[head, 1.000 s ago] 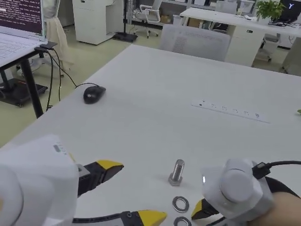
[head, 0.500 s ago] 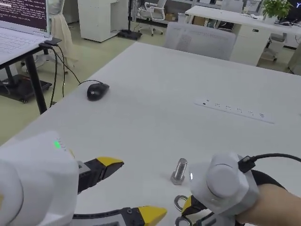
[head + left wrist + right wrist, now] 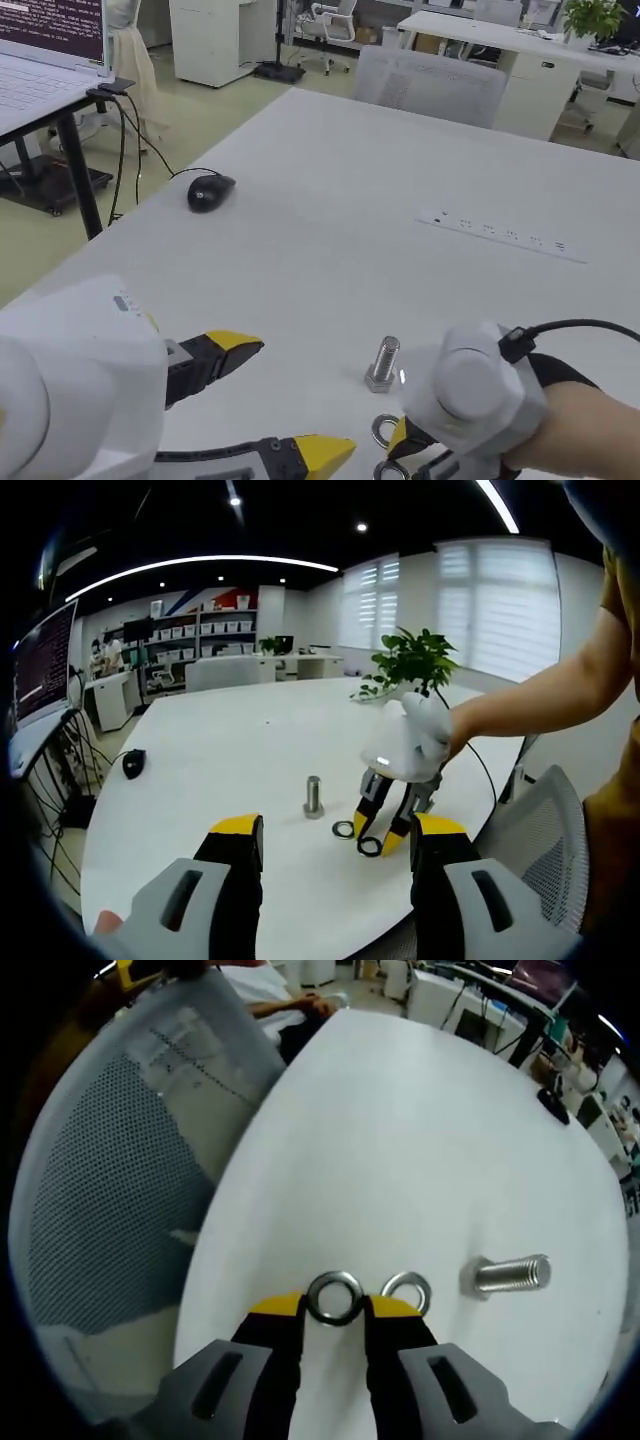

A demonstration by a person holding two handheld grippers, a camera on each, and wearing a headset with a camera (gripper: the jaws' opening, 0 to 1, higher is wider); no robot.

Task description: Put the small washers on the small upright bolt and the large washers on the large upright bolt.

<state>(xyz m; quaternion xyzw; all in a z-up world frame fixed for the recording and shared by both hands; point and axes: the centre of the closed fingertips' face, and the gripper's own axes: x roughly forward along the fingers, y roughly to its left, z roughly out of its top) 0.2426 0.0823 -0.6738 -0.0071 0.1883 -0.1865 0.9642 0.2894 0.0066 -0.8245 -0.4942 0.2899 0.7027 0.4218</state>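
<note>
The white table (image 3: pixel 400 170) took up most of the head view, with a grey chair (image 3: pixel 430 85) at its far edge, upper middle, and a laptop (image 3: pixel 45 40) on a stand in the upper left corner. The left gripper (image 3: pixel 280 400) hung at the lower left, its yellow-tipped jaws spread wide on nothing. The right gripper (image 3: pixel 337 1310) was tipped down at the lower right. In its own view the jaws closed on a washer (image 3: pixel 334 1282) at the bottom centre, one tip against each side of the ring, and seemed to pinch it. A power strip (image 3: pixel 500 235) lay right of centre and a mouse (image 3: pixel 210 190) to the left. The upright bolt (image 3: pixel 382 362) stood just above the right gripper in the head view, and a second washer (image 3: pixel 408 1280) lay flat just beside the held one. To do this step well, I judged the ring should be lifted level, checked against the bolt's width, centred over the thread and let go low. Both washers lay loose on the bare tabletop, not in any tray.
</note>
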